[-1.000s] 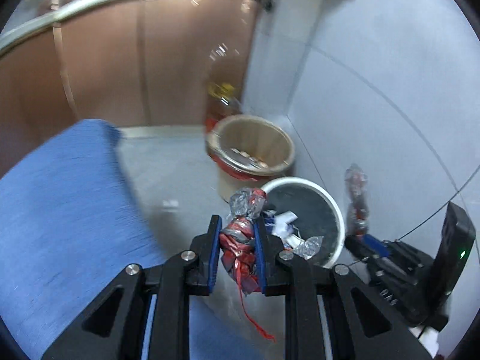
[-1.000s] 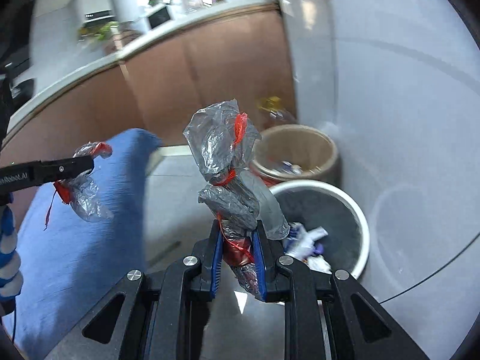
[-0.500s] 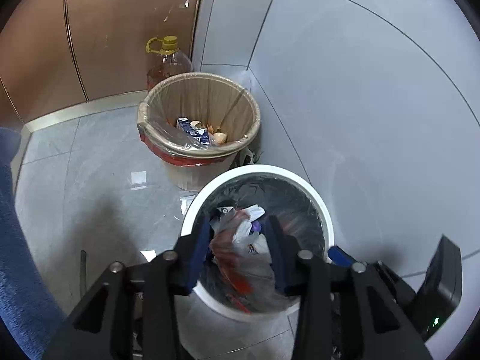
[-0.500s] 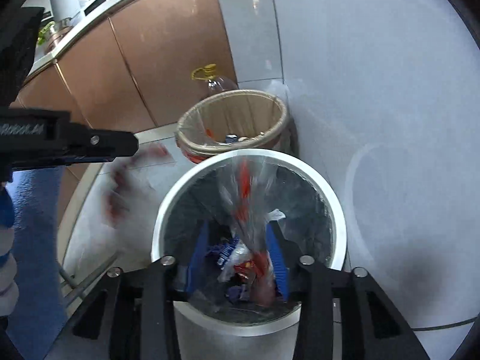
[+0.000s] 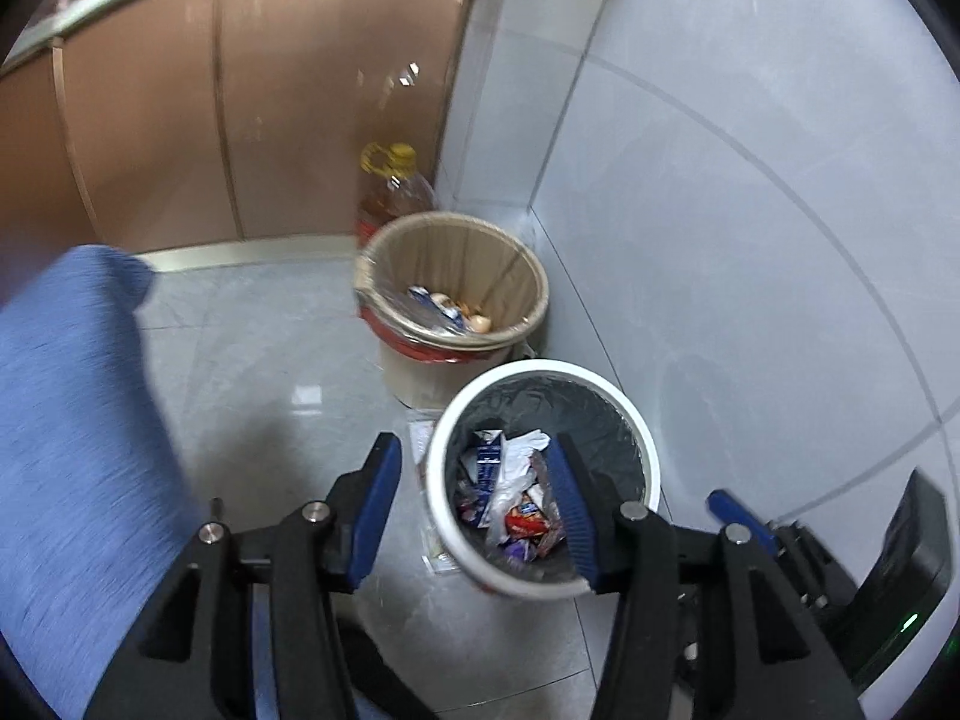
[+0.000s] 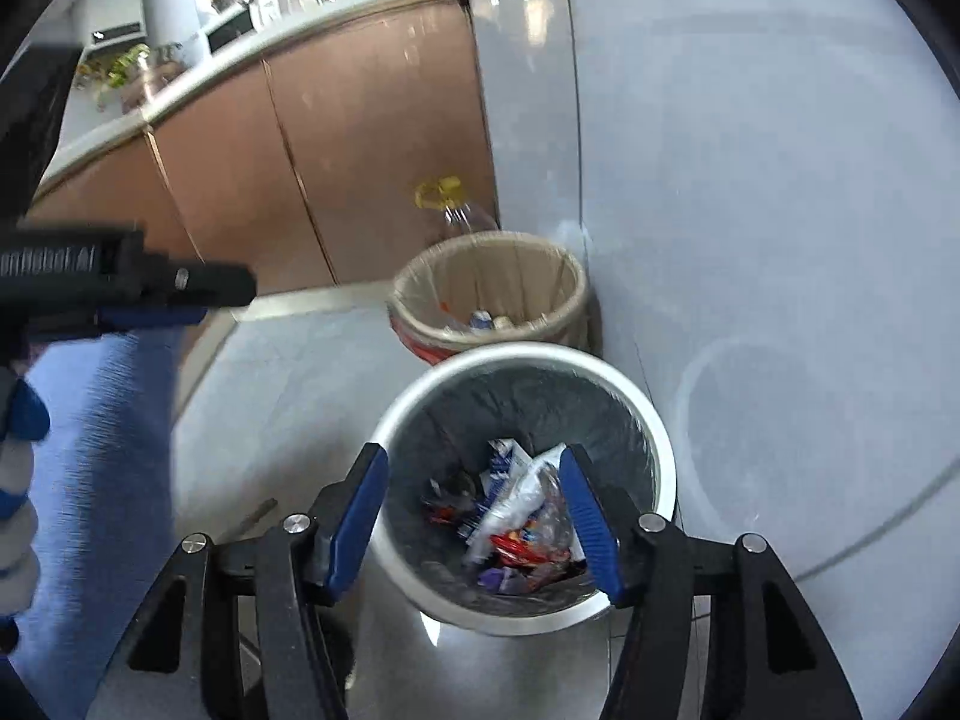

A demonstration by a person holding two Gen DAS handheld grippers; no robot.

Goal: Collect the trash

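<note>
The left gripper [image 5: 471,483] points steeply downward, its two black fingers ending in blue pads [image 5: 375,504] that stand well apart. Its jaws are opening, and nothing is between the pads (no grip on anything). The right gripper [image 6: 474,501] tilts down at a similar slant, blue pads [image 6: 585,516] spread wide; its jaws are opening too, with nothing pressed between them. From the right wrist view the left gripper shows side-on at the left edge, black with a blue pad beneath its tip. In the left wrist view part of the right gripper shows at the lower right, just beside the left one.
</note>
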